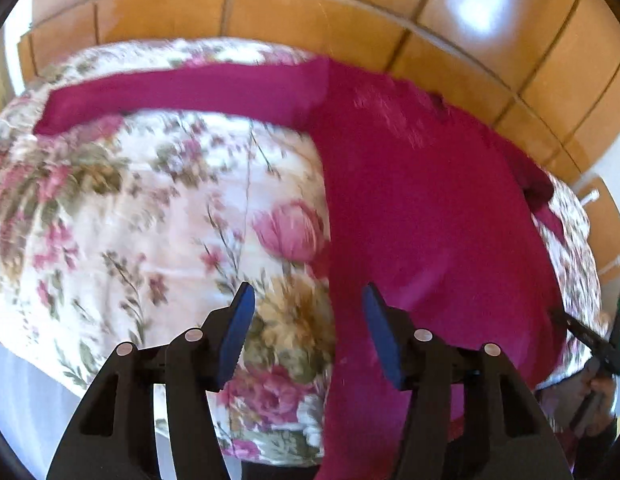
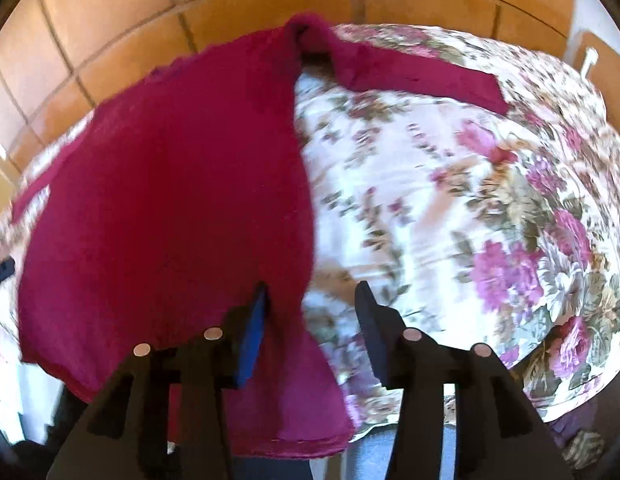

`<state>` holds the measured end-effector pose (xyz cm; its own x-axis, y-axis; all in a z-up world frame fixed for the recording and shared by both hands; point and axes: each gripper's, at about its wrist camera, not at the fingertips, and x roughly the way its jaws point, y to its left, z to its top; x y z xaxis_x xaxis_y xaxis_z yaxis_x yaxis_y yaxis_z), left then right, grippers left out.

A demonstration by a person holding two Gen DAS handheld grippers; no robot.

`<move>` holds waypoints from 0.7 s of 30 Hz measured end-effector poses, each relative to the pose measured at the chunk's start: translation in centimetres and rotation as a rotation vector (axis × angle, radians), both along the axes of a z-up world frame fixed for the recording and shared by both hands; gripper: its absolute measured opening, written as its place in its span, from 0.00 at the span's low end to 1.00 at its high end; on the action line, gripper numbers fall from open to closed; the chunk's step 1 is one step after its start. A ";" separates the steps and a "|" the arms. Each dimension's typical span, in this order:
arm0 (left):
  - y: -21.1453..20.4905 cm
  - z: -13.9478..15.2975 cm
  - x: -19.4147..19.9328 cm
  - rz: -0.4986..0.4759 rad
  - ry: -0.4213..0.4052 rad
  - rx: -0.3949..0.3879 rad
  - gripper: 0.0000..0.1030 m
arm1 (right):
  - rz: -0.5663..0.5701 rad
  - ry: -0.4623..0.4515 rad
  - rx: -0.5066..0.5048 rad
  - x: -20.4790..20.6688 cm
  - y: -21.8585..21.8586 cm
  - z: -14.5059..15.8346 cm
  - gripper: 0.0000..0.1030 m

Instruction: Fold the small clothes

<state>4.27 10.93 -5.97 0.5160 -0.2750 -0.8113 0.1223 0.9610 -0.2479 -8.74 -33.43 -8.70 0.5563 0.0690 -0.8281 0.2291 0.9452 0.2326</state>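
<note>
**Both claws apart over a magenta sweater on a flowered bed**

In the left wrist view, the magenta sweater (image 1: pixel 429 200) lies spread on the floral bedspread (image 1: pixel 150 208), its body ahead of and to the right of the left claw (image 1: pixel 308 300). One long sleeve (image 1: pixel 182 92) runs off to the far left, well ahead of the claw. The sweater's near left edge passes between the two blue pads (image 1: pixel 240 332), yet neither pad presses on it. The jaws stand about half apart and hold nothing. At the far right edge a hand grips the other tool, only partly in frame.

In the right wrist view, the sweater's body (image 2: pixel 170 200) sits ahead and left of the right claw (image 2: pixel 311 296), with the other sleeve (image 2: pixel 421 72) reaching far ahead to the right. The hem (image 2: pixel 290 432) hangs off the bed's near edge under the claw. The left pad (image 2: pixel 254 336) overlaps the cloth in the picture; whether it touches is unclear. These jaws are also half apart, gripping nothing. Both views are blurred.
</note>
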 end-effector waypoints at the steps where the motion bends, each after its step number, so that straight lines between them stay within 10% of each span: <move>1: -0.1 0.3 0.0 0.003 -0.015 0.000 0.53 | -0.034 -0.015 0.012 0.0 -0.9 0.3 0.54; 9: -8.9 2.0 1.1 -0.172 -0.132 0.021 0.53 | -0.309 -0.101 0.081 1.7 -10.2 1.9 0.54; 21: -15.7 -1.5 1.9 -0.321 -0.060 0.051 0.53 | -0.642 -0.096 0.303 10.9 -22.4 -1.7 0.52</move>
<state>6.20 -4.75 -7.52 0.4573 -0.3907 -0.7989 0.4339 0.8822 -0.1831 2.15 -55.80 -10.38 0.6336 -0.0778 -0.7698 0.6841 0.5211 0.5104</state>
